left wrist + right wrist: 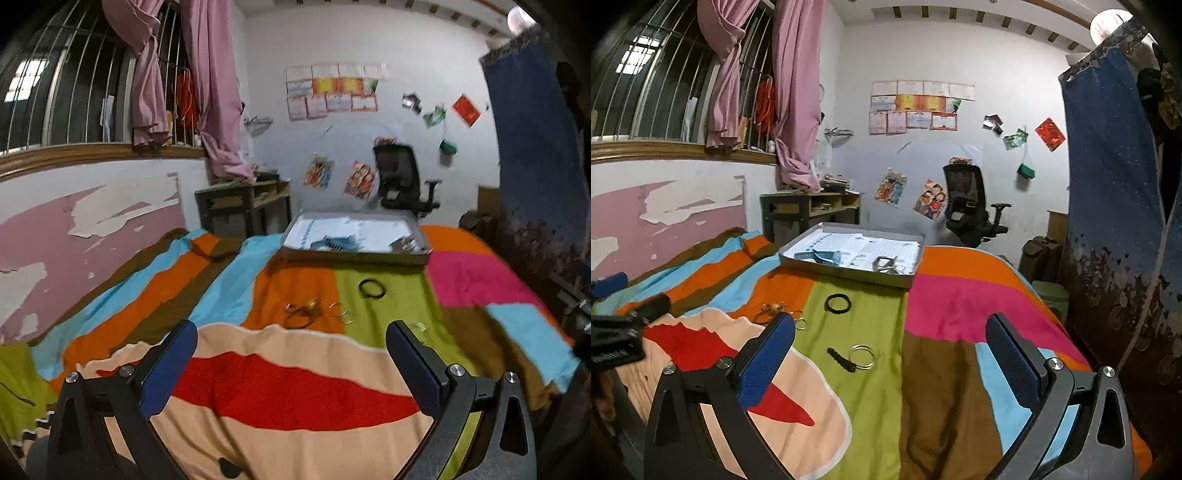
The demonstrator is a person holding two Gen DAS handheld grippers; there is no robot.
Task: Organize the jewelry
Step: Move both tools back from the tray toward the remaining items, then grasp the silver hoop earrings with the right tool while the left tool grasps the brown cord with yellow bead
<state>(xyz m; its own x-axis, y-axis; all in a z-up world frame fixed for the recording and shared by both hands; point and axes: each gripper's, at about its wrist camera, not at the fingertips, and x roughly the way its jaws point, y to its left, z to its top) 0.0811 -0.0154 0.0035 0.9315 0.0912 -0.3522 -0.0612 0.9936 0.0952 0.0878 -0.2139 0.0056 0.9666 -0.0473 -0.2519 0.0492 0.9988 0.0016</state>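
Bangles (861,356) lie on the blanket (871,406) ahead of both grippers' spread, empty jaws

Tray (846,275) behind hair tie (837,303); rings (861,356) nearer, on blanket (953,310).

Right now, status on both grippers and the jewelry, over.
Left gripper open, empty. Right gripper open, empty. Black ring, gold bangles and silver ring loose on blanket, short of tray. Path clear.
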